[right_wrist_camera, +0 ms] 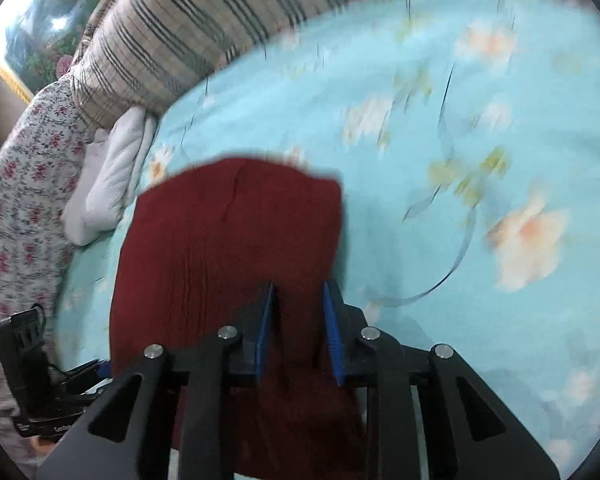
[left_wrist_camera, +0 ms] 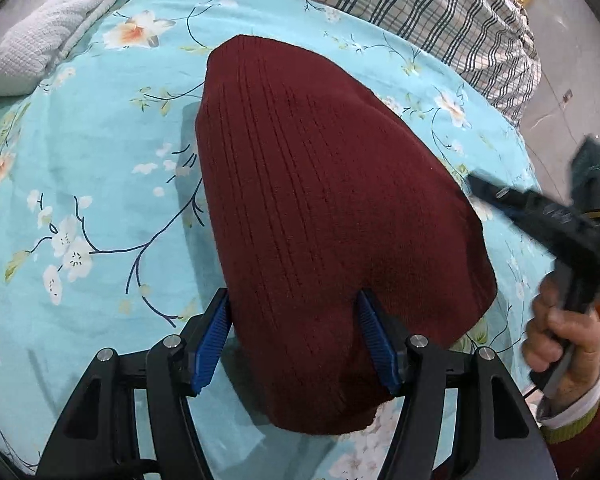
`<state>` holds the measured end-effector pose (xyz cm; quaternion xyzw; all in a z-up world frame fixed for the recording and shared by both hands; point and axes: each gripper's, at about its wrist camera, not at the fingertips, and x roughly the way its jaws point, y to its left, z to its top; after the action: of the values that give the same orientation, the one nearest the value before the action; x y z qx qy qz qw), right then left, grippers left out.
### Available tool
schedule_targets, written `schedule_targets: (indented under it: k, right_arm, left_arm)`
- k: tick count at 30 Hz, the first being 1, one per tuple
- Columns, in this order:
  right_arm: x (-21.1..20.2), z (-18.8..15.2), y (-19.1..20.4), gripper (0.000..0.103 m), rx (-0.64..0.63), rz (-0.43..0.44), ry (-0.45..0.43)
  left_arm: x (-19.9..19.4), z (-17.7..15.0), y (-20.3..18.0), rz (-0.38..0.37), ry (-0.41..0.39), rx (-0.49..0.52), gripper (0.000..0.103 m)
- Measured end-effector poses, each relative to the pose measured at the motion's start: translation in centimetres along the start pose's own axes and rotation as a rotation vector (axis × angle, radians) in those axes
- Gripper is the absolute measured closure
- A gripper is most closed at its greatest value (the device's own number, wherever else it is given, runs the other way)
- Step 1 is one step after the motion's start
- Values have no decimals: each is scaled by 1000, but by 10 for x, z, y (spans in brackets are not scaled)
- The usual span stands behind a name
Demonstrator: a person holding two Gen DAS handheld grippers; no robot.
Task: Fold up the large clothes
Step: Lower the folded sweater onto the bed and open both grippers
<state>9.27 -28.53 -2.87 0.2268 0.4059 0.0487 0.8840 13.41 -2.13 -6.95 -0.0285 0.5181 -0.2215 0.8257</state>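
Note:
A dark red ribbed knit garment (left_wrist_camera: 324, 208) lies folded into a long narrow shape on the blue floral bedsheet (left_wrist_camera: 100, 168). My left gripper (left_wrist_camera: 294, 300) is open, its blue pads astride the garment's near end, just above it. My right gripper (right_wrist_camera: 298, 284) is open with a narrower gap over the garment's (right_wrist_camera: 228, 240) near right part; the view is blurred. The right gripper (left_wrist_camera: 540, 216) also shows at the right edge of the left wrist view, held in a hand.
A folded white towel (left_wrist_camera: 56, 24) lies at the far left of the bed. A plaid pillow (left_wrist_camera: 440, 4) runs along the far edge. A floral cushion (right_wrist_camera: 24, 184) stands at the left of the right wrist view. The sheet (right_wrist_camera: 480, 140) extends to the right.

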Motion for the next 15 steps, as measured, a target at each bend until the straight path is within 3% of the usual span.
schedule_targets:
  k: [2,4,7,15]
  right_arm:
    - [-7,4,13,77,-49,44,-17]
    - [4,1,22,77,-80,94,38]
    - [42,-15,20,77,-120,20,163]
    - [45,-21,8,78,-112,31,145]
  left_arm:
    - [0,0,1,-3,-1,-3,39]
    - [2,1,0,-3,-1,-6,39]
    - [1,-1,1,-3,-3,1,39]
    - [11,-6,-1,13,-14,9,36]
